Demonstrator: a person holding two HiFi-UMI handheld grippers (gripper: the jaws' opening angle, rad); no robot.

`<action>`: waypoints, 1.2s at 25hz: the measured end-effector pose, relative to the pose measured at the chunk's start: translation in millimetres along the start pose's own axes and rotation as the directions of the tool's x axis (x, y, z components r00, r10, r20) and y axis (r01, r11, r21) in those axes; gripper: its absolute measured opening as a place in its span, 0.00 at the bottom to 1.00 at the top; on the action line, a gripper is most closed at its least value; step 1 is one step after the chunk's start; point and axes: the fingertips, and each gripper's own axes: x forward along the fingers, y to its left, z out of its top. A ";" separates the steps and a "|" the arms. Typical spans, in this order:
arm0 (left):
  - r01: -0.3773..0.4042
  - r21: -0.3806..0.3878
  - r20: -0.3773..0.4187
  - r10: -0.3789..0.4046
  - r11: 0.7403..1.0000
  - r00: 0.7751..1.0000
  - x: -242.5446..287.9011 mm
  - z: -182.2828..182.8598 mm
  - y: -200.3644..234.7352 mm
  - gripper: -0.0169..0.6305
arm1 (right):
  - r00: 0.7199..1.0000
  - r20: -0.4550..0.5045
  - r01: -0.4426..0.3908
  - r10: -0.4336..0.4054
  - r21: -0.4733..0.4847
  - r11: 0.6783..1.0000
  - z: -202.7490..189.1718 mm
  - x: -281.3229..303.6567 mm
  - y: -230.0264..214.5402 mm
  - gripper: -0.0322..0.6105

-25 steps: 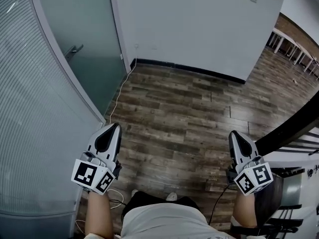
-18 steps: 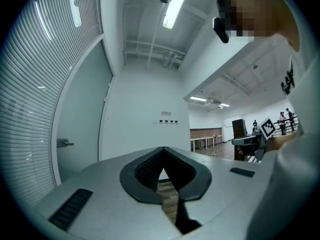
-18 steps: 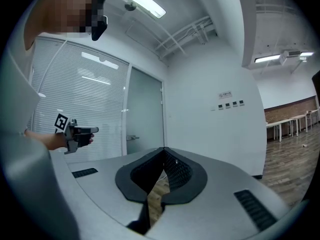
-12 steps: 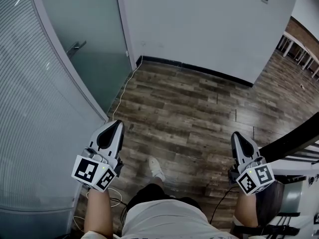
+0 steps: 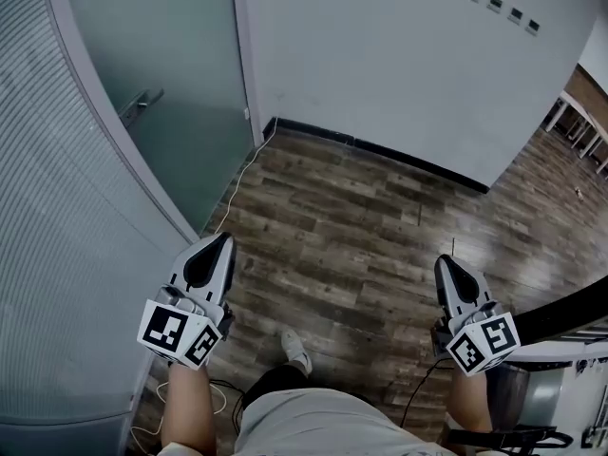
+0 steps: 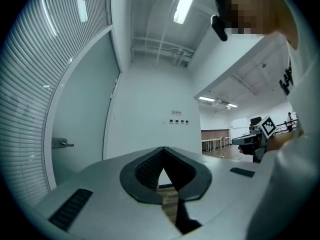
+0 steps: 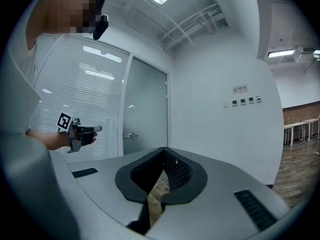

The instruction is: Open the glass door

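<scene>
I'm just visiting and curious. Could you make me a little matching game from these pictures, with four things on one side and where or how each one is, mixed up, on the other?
Things:
1. door handle
2. white cable
3. right gripper
4. row of small wall plates

Descriptions:
A. shut, nothing between its jaws
B. high on the white wall
C. on the frosted glass door
D. trailing across the wooden floor

Pairs: 1-C, 2-D, 3-A, 4-B.

Open floor ahead (glass door left)
</scene>
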 end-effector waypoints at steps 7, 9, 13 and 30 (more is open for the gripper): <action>-0.060 0.013 -0.004 0.060 0.998 0.998 41.3 -1.6 90.0 0.03 | 0.998 0.003 -0.056 0.056 0.001 0.998 8.9 120.8 4.1 0.05; -0.078 0.012 -0.003 0.078 0.997 0.997 48.0 -1.1 113.5 0.03 | 0.997 0.006 -0.073 0.073 0.004 0.997 10.8 150.6 9.7 0.05; -0.117 0.020 -0.010 0.118 0.993 0.993 50.2 0.0 143.9 0.03 | 0.992 0.003 -0.126 0.126 0.005 0.992 12.6 196.1 22.3 0.05; -0.366 0.023 0.007 0.366 0.930 0.931 59.8 -10.5 247.9 0.03 | 0.920 0.036 -0.391 0.390 0.019 0.920 7.0 386.2 58.3 0.05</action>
